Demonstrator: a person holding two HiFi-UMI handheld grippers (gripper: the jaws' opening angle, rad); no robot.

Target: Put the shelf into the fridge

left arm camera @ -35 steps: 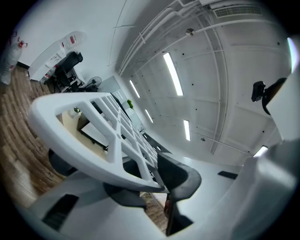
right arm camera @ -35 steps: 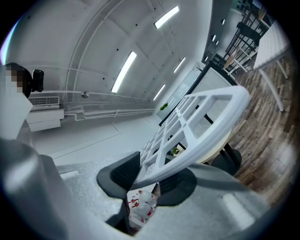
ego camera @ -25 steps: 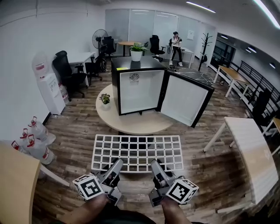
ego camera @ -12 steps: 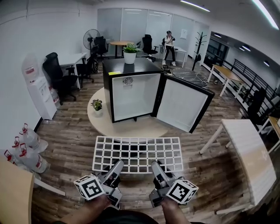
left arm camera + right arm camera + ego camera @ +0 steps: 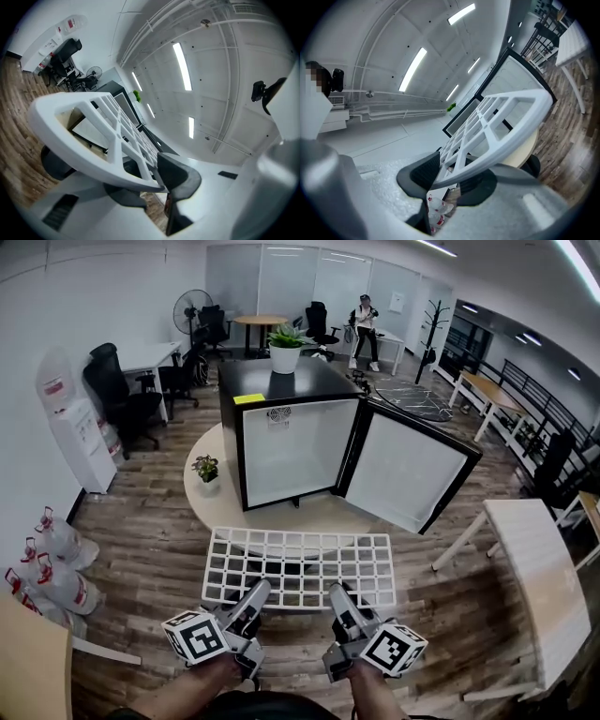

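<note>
Now, nearest in, the left gripper point(image 5: 256, 593) and right gripper point(image 5: 337, 595) sit side by side, each clamped on the near long edge of the shelf point(image 5: 298, 566). It's held flat in the air, long axis running left to right, far edge facing the fridge point(image 5: 291, 442). Beyond, the fridge stands on a round table point(image 5: 211, 495), mouth open, door point(image 5: 408, 474) swung out right, bare floor either side

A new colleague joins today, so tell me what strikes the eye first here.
The white grid shelf is held level in mid-air, its near edge clamped by the left gripper and right gripper. Just beyond stands the black fridge on a round table, its door swung open to the right, a potted plant on top.
</note>
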